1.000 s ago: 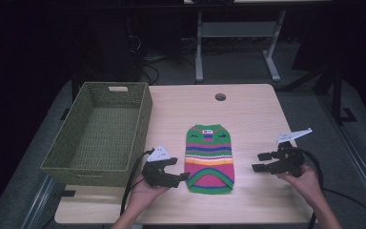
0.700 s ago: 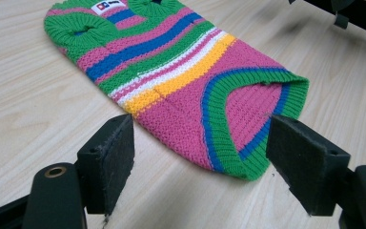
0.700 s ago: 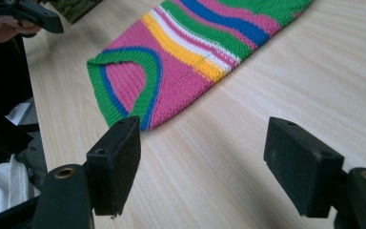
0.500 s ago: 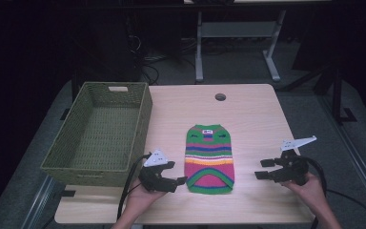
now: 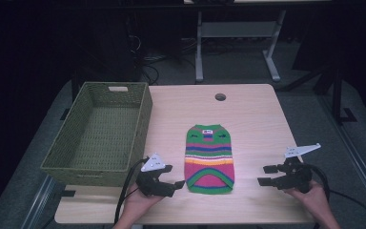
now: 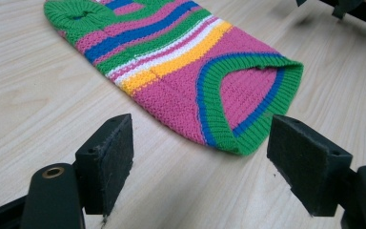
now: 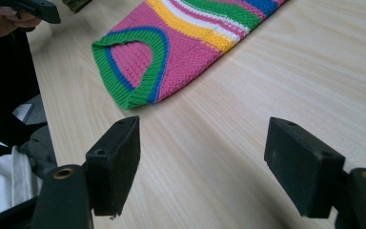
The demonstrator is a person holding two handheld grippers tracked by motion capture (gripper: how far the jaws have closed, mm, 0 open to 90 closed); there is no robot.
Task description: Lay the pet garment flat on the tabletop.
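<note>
The striped knitted sweater (image 5: 208, 159) lay flat near the middle of the worktop (image 5: 252, 114), its long axis running from the person's edge toward the far side, hem nearest the person. The left gripper (image 5: 177, 183) sat just beside the hem's left corner, its fingers (image 6: 106, 162) spread wide and empty, aimed level across the wood at the hem. The right gripper (image 5: 266, 175) was farther off on the other side, clearly apart from the cloth, fingers (image 7: 115, 164) likewise wide with nothing between them, pointing inward at the hem. The left hand looked nearer. A woven basket (image 5: 138, 138) stood to the left.
</note>
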